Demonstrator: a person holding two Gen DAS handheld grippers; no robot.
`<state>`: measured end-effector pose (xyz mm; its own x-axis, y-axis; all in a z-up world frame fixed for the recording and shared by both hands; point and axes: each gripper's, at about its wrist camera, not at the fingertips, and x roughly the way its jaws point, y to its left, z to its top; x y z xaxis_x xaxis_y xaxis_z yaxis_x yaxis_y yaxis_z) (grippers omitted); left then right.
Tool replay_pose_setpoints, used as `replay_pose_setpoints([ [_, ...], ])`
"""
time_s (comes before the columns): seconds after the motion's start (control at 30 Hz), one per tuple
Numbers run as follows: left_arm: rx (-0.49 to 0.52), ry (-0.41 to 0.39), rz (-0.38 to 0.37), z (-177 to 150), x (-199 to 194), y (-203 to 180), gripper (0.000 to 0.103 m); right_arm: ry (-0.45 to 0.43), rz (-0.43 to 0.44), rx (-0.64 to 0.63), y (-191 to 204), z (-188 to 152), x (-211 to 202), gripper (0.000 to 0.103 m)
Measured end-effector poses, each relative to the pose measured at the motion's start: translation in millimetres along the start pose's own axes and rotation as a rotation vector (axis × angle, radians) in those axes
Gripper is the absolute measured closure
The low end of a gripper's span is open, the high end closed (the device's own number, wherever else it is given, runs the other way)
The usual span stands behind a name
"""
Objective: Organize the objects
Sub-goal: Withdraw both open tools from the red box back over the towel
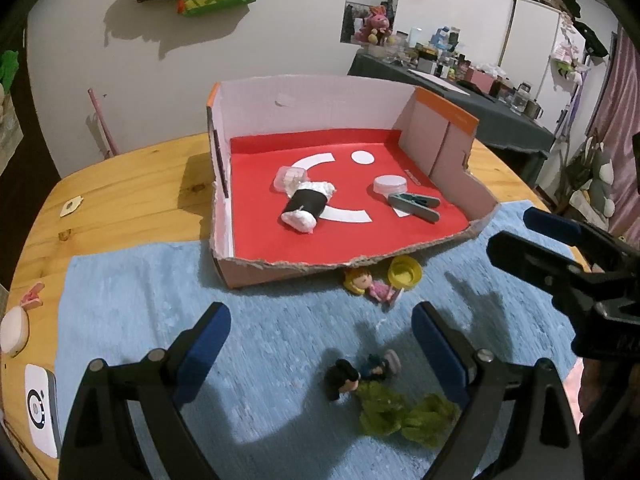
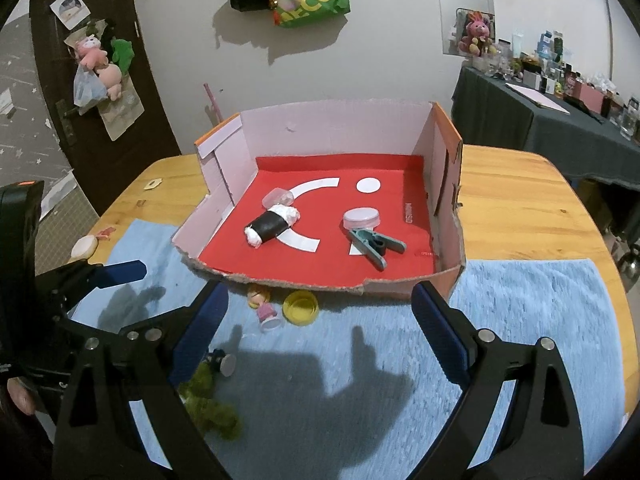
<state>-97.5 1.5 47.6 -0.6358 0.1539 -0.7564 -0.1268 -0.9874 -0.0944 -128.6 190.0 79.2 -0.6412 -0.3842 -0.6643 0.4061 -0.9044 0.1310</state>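
A cardboard box (image 1: pixel 304 96) with a red floor stands on the blue mat (image 1: pixel 248 340). It holds a black-and-white roll (image 1: pixel 306 204), a clear lid (image 1: pixel 390 185), a small clear cup (image 1: pixel 290 178) and a grey-green clip (image 1: pixel 414 205). In front of the box lie a blonde doll (image 1: pixel 370 282) and a yellow cap (image 1: pixel 405 272). A dark-haired figure (image 1: pixel 352 376) and green fluff (image 1: pixel 400 412) lie between the fingers of my open, empty left gripper (image 1: pixel 320 340). My right gripper (image 2: pixel 320 332) is open and empty above the mat; the doll (image 2: pixel 262 304) and cap (image 2: pixel 301 307) lie just ahead of it.
The round wooden table (image 1: pixel 132 184) carries a white device (image 1: pixel 40 408), a small white object (image 1: pixel 16 332) and a tag (image 1: pixel 71 205) at the left. A dark cluttered side table (image 2: pixel 560 120) stands at the back right. A door (image 2: pixel 80 80) is at the left.
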Motion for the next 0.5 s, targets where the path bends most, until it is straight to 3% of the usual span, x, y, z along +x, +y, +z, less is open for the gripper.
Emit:
replay_pose_setpoints([
  [0.5, -0.008, -0.007, 0.011, -15, -9, -1, 0.009, 0.002, 0.003, -0.017, 8, -25, -13, 0.009],
])
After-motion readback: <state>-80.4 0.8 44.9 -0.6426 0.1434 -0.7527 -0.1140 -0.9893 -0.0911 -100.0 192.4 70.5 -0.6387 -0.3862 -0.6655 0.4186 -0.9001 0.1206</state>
